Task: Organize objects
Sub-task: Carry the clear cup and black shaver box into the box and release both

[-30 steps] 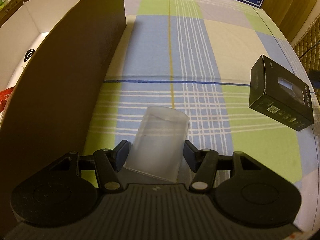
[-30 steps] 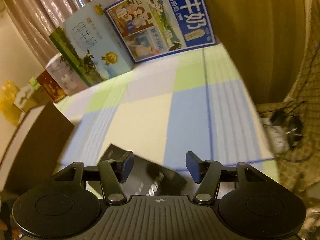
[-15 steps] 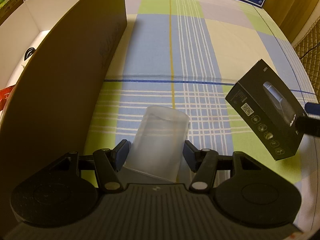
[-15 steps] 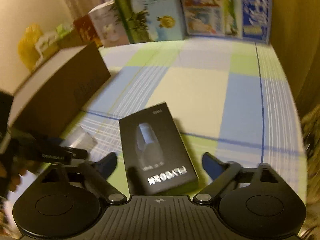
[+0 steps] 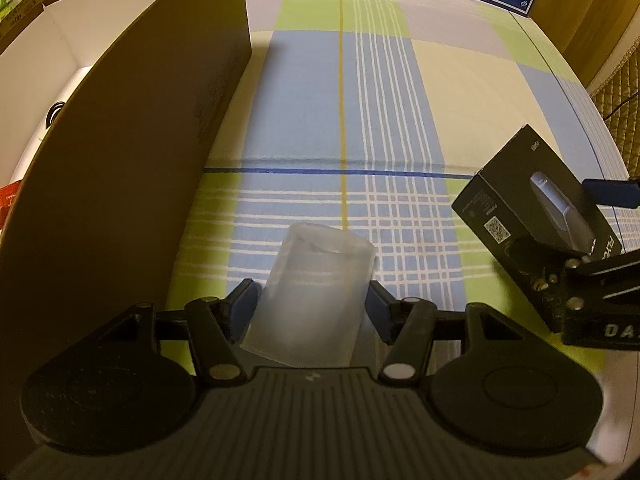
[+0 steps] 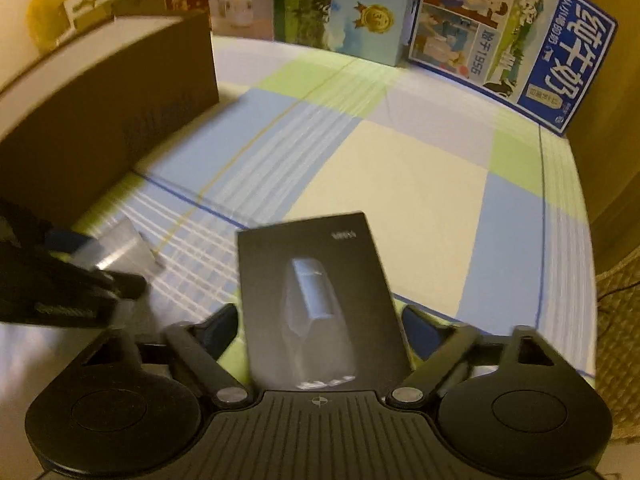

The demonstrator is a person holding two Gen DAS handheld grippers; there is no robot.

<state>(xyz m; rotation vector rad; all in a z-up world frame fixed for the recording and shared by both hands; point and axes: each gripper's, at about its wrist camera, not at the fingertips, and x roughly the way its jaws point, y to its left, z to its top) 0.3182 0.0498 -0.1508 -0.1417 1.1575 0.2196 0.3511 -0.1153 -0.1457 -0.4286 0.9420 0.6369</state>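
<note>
Presently, left gripper (image 5: 310, 306) clamps frosted translucent cup (image 5: 310, 292); right gripper (image 6: 318, 330) – jaws closing – brackets matte black box (image 6: 316, 300), contact unclear.

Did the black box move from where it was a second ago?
Yes. In the left wrist view the black box has slid left and down, crossing the dark blue line on the checked cloth, nearer the clear cup.
</note>
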